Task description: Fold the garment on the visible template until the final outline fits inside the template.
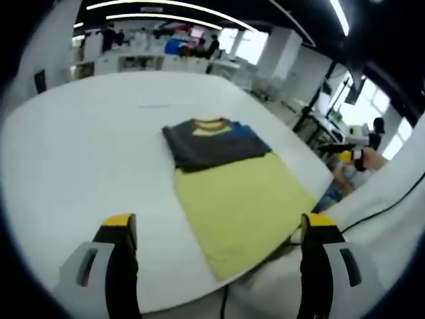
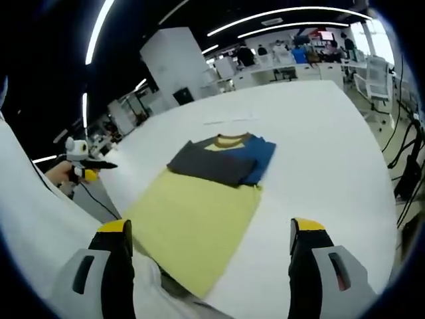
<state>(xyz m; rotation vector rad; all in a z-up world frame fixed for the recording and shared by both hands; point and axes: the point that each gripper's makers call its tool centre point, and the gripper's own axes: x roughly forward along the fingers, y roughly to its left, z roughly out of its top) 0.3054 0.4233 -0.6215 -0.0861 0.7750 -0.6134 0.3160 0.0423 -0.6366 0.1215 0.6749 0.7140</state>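
Note:
A T-shirt (image 1: 229, 179) lies flat on the white table (image 1: 86, 146), its yellow body toward me and its dark grey and blue sleeves folded across the chest below a yellow collar. In the right gripper view the same T-shirt (image 2: 202, 199) reaches the near table edge. My left gripper (image 1: 216, 232) hovers open above the shirt's hem, nothing between its yellow-tipped fingers (image 1: 119, 229). My right gripper (image 2: 209, 239) also stands open over the hem, holding nothing. No template outline can be made out on the table.
The white table (image 2: 319, 153) stretches far beyond the shirt. A cable (image 1: 378, 212) runs over a white sleeve at right. A person's hand holds a small device (image 2: 78, 156) at left. Desks, chairs and people fill the room behind.

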